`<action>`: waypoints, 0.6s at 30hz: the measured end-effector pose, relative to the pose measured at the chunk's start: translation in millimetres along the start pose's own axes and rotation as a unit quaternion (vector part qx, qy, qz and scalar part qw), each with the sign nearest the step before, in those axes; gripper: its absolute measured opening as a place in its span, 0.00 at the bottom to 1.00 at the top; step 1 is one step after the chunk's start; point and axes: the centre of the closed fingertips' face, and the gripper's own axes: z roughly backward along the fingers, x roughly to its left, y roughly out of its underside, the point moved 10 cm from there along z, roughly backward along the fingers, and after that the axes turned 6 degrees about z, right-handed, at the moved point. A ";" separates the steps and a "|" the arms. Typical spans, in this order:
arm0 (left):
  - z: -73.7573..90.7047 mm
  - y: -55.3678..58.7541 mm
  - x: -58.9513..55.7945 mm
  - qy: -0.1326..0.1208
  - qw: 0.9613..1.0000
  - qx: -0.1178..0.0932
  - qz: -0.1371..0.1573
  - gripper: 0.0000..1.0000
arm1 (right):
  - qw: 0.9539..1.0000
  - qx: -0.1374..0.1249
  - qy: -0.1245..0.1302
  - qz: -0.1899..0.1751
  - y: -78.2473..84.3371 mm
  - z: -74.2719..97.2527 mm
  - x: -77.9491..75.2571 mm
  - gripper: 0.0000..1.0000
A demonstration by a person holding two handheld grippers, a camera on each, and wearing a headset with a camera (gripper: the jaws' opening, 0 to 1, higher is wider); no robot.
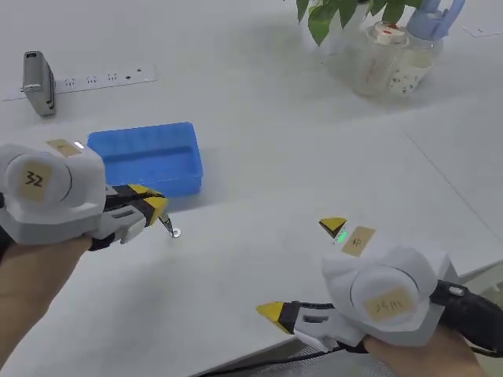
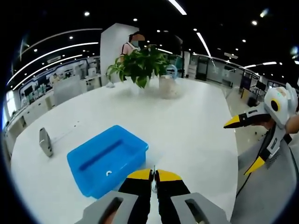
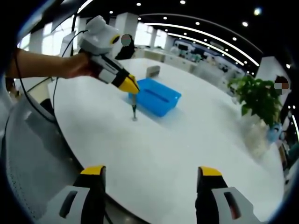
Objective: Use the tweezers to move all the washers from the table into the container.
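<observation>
My left gripper (image 1: 153,206) is shut on a pair of thin metal tweezers (image 1: 168,224), which point down at the white table in front of the blue container (image 1: 149,157). A small washer (image 1: 175,232) sits at the tweezers' tip; whether it is pinched or lying on the table I cannot tell. In the left gripper view the yellow-tipped jaws (image 2: 154,175) are closed on the tweezers, and one washer (image 2: 109,173) lies inside the blue container (image 2: 93,154). My right gripper (image 1: 302,269) stands open and holds nothing near the table's front edge. The right gripper view shows the tweezers (image 3: 134,109) beside the container (image 3: 156,97).
A white power strip (image 1: 94,80) with a grey plug (image 1: 38,82) lies at the back left. A potted plant (image 1: 330,16) and a clear bottle (image 1: 393,59) stand at the back right. The table's front edge (image 1: 236,357) runs just below my right gripper.
</observation>
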 end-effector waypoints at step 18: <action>-1.9 0.3 -5.2 -0.006 0.999 0.005 -0.031 0.00 | 1.000 0.003 0.000 0.004 0.3 -0.4 0.3 0.77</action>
